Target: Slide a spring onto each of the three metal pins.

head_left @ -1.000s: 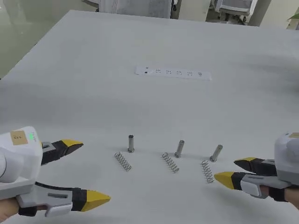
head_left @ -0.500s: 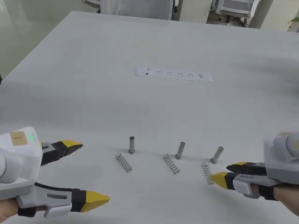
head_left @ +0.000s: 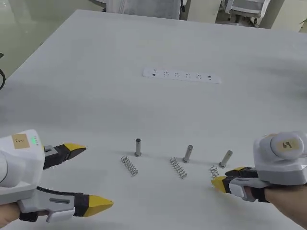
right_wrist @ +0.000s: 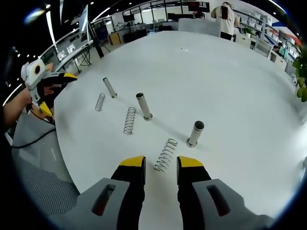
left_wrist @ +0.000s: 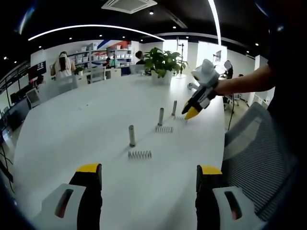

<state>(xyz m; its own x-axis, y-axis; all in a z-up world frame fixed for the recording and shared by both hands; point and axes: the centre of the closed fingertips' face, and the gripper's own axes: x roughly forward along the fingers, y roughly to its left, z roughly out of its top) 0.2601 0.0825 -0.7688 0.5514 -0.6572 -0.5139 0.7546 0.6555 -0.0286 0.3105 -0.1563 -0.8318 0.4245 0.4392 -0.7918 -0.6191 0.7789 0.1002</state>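
Springs: all three lie flat on the white table, and none is on a pin yet. The right gripper has its jaws pulled in to a narrow gap but not closed, and they aren't pinching anything. The first spring has its near end sitting right in that gap between the yellow tips, and honestly I can't tell if it touches either one. Just past it, off to the right in the right gripper view, the first pin stands upright, close to that spring but apart from it. Farther along the row from the right gripper is the middle spring with the middle pin beside it. After those come the last spring and the last pin. Each spring is near its own pin without touching it. The left gripper is out past that end of the row, well apart from the last spring, with its jaws spread wide and holding nothing. In the left gripper view, the last spring and pin sit straight ahead between its two tips. Beyond the pins, away from both grippers, a white power strip lies flat in the middle of the table. Office chairs sit at the far edge.
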